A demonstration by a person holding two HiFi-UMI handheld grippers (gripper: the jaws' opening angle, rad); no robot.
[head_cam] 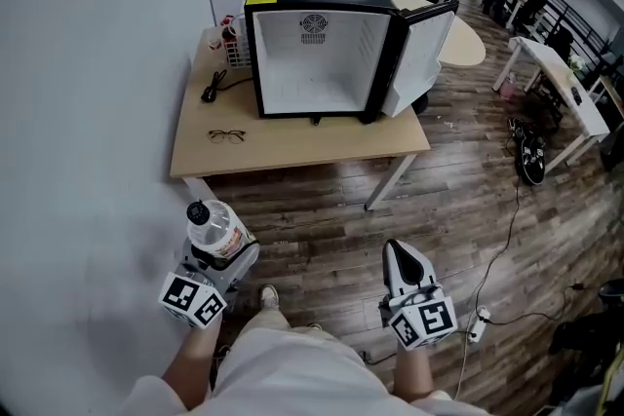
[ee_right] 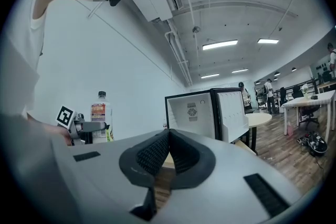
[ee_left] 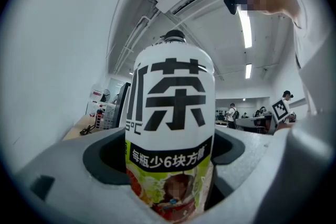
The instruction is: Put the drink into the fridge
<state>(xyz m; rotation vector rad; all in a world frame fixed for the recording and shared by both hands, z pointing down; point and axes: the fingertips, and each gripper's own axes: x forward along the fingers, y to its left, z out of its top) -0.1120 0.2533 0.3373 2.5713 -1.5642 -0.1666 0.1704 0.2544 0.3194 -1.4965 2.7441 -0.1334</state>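
Observation:
A clear drink bottle (head_cam: 213, 226) with a white and green label and a black cap stands upright in my left gripper (head_cam: 216, 253), whose jaws are shut on its lower body. Seen up close, the bottle (ee_left: 170, 128) fills the left gripper view. It also shows at the left of the right gripper view as the bottle (ee_right: 101, 114). My right gripper (head_cam: 402, 263) is shut with nothing in it, its pads meeting tip to tip. The small black fridge (head_cam: 327, 44) stands on the wooden table (head_cam: 292, 146) ahead, its door (head_cam: 421, 49) swung wide to the right, white inside bare.
A pair of glasses (head_cam: 226, 135) and a black cable (head_cam: 216, 85) lie on the table left of the fridge. A white wall runs along the left. Wooden floor lies between me and the table. More desks, cables and people are at the right and back.

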